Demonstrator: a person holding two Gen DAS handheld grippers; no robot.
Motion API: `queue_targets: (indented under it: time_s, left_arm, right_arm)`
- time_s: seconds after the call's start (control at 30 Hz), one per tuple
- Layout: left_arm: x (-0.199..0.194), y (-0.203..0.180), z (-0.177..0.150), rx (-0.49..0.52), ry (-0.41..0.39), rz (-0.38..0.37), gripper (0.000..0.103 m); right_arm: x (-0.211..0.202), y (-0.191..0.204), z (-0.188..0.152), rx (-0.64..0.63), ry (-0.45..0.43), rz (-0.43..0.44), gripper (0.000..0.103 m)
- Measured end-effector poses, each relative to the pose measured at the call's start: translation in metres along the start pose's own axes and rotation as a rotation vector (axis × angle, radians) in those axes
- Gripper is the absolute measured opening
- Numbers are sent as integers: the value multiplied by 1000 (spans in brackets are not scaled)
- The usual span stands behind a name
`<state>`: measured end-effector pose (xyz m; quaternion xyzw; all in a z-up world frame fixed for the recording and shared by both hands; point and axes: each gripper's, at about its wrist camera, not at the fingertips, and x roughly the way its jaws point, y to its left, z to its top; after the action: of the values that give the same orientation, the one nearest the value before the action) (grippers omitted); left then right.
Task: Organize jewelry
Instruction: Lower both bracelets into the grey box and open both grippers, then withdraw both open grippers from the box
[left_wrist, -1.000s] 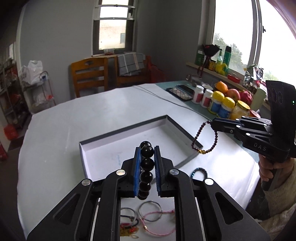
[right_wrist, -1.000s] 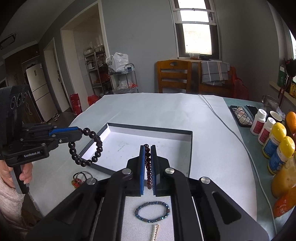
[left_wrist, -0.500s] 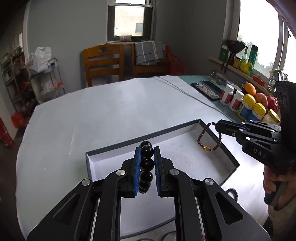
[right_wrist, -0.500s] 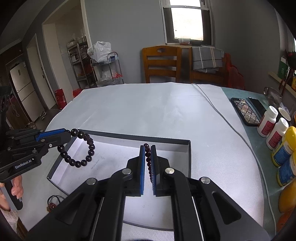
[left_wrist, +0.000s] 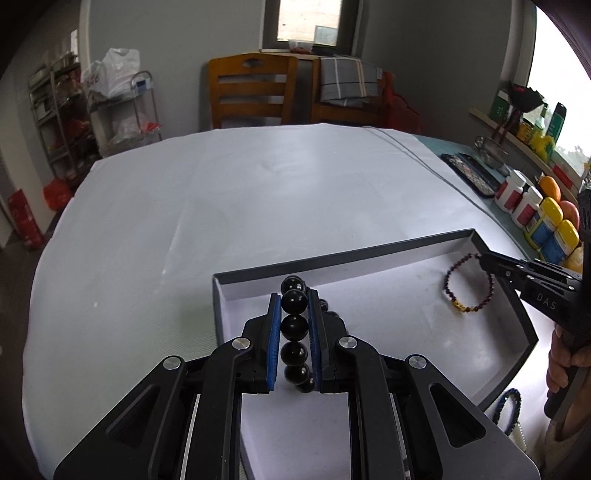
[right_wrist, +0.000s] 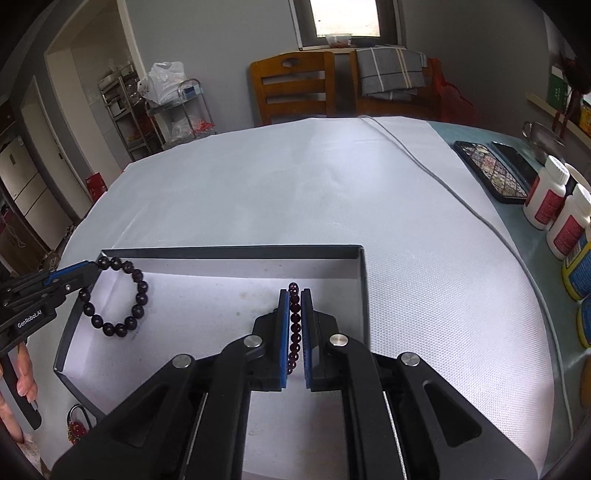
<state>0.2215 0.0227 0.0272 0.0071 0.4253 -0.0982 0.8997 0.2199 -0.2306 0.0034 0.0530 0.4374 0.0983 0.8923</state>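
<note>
The left gripper (left_wrist: 293, 295) was clamped on a black bead bracelet (right_wrist: 119, 297) whose loop hung over the left end of the shallow grey box (left_wrist: 369, 254). The right gripper (right_wrist: 294, 295) pinched a dark red bead bracelet (left_wrist: 468, 284) with a gold charm, dangling over the box's right end. A blue bracelet (left_wrist: 509, 409) lay outside on the white tablecloth (right_wrist: 295, 192).

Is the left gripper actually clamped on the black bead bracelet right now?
Touching. The left wrist view shows the left gripper with both blue pads pressed against the black bead bracelet, beads lined up between them with no gap.
</note>
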Motion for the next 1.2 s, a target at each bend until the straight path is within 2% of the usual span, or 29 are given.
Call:
queue_targets:
  time_s: [0.27, 0.57, 0.63, 0.7, 0.8, 0.87, 0.9, 0.97, 1.13, 1.17, 1.2]
  left_arm:
    - [14, 10, -4, -19, 31, 29, 15]
    - [18, 9, -5, 0, 40, 48, 15]
    - [17, 12, -5, -11, 39, 38, 18]
    - [15, 13, -5, -17, 33, 39, 29]
    - [14, 11, -5, -10, 32, 37, 29]
    - [11, 10, -6, -13, 24, 35, 35]
    - [9, 10, -6, -14, 18, 34, 40]
    - [4, 8, -5, -11, 6, 25, 43]
    - [-12, -1, -7, 15, -23, 29, 48]
    - [-17, -3, -8, 21, -32, 36, 54]
    - [-22, -5, -8, 29, -46, 44, 66]
  right_arm:
    - [18, -13, -3, 22, 45, -31, 6]
    - [19, -7, -1, -12, 41, -59, 6]
    - [17, -6, -1, -18, 35, -58, 7]
    - [14, -5, -1, -18, 28, -49, 15]
    - [8, -3, 1, -18, 11, -29, 24]
    - [3, -1, 3, -24, -1, -17, 27]
    - [1, 1, 3, -27, -7, -12, 34]
    - [-6, 4, 5, -33, -19, 2, 44]
    - [-22, 14, 5, -64, -43, 10, 61]
    - [-25, 15, 5, -62, -47, 11, 64]
    - [-28, 15, 5, -60, -50, 15, 68]
